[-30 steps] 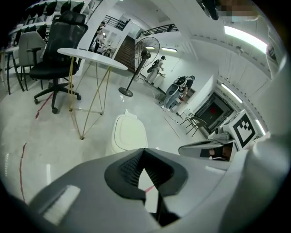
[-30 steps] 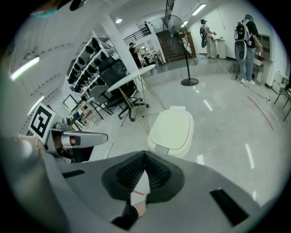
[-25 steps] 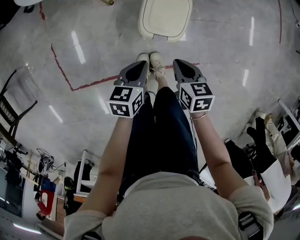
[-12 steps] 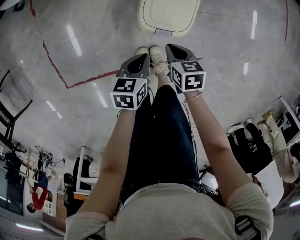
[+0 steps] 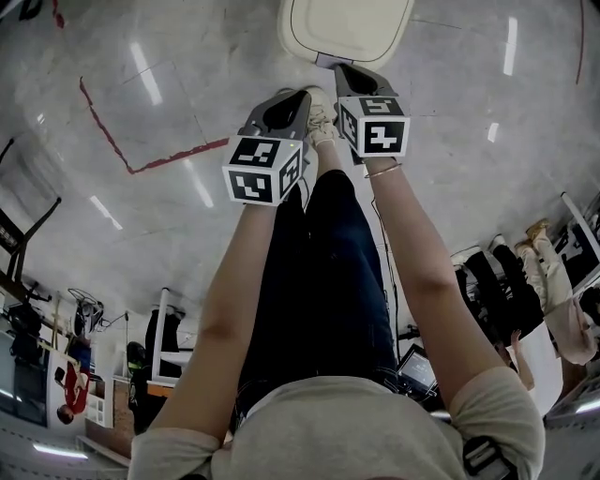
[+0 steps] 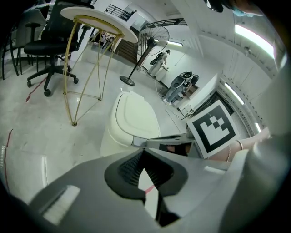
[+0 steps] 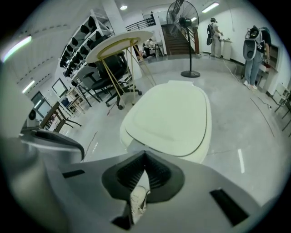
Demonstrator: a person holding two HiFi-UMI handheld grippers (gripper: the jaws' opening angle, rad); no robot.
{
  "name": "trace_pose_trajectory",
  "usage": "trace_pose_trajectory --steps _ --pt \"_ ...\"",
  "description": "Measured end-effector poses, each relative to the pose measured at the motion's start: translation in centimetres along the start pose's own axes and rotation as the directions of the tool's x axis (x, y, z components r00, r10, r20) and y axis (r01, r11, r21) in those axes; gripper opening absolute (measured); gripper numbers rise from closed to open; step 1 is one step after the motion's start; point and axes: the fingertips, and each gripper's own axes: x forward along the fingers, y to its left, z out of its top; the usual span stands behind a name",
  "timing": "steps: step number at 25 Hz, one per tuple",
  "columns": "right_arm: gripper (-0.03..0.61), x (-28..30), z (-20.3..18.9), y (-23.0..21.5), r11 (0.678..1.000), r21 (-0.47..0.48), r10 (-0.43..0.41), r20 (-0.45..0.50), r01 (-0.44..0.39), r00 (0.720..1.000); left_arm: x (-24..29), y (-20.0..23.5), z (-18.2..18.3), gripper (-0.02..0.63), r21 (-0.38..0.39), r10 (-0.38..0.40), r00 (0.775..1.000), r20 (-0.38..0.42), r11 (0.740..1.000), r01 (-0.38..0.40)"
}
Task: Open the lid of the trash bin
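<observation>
Cream plastic, rounded, with a flat lid (image 7: 170,116) shut down on it: that's the trash bin (image 5: 347,28), sitting at twelve o'clock in my head view and closer under me than a second ago, so I've stepped right up to it. The big mover is the grey right gripper (image 5: 337,70) with its black-and-white marker cube (image 5: 373,124). It has pushed forward from beside my knee, and its nose is now at the bin's near rim, just by a small grey tab (image 5: 327,61); touching or not, I can't tell. The grey left gripper (image 5: 300,96) has barely budged and trails at about seven o'clock from the right one, over my pale shoes (image 5: 317,117). Looking down each tool's own camera, both pairs of jaws are pinched together at the tips with nothing caught between them. The lid fills the right gripper view dead ahead, and in the left gripper view the bin lies off at eleven o'clock. So I'd say the approach is all but done and the lid hasn't started to lift. With the jaws closed, I reckon the right one goes in as a nudge at that front edge or tab, not a pinch.
</observation>
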Motion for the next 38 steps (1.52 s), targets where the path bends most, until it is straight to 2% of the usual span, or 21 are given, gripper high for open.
trace_pose_trajectory --steps 11,20,22,27,33,38 --pt "0.008 0.2 -0.6 0.0 0.998 0.004 -0.064 -0.012 0.064 0.998 0.5 0.1 0.3 0.009 -0.029 -0.003 1.000 0.013 1.000 0.004" --pt "0.008 0.5 -0.7 0.6 0.998 -0.070 0.004 -0.073 -0.009 0.997 0.3 0.1 0.1 0.009 -0.035 -0.008 1.000 -0.001 0.999 0.008" --pt "0.008 0.5 -0.6 0.6 0.997 -0.071 -0.001 -0.066 -0.004 0.998 0.2 0.2 0.2 0.009 -0.032 -0.004 1.000 -0.005 0.999 0.004" --pt "0.008 0.0 -0.4 0.1 1.000 0.025 -0.002 -0.032 0.003 0.999 -0.4 0.2 0.3 0.009 -0.037 0.000 1.000 -0.013 0.999 0.000" --pt "0.008 -1.7 0.2 0.6 0.999 -0.047 0.014 -0.026 -0.015 1.000 -1.6 -0.7 1.3 0.009 -0.003 0.004 1.000 -0.019 1.000 -0.004" --pt "0.008 -5.1 1.5 0.5 0.999 -0.036 -0.008 0.022 0.009 1.000 -3.3 -2.4 2.8 0.009 0.029 -0.016 1.000 -0.018 0.999 0.017"
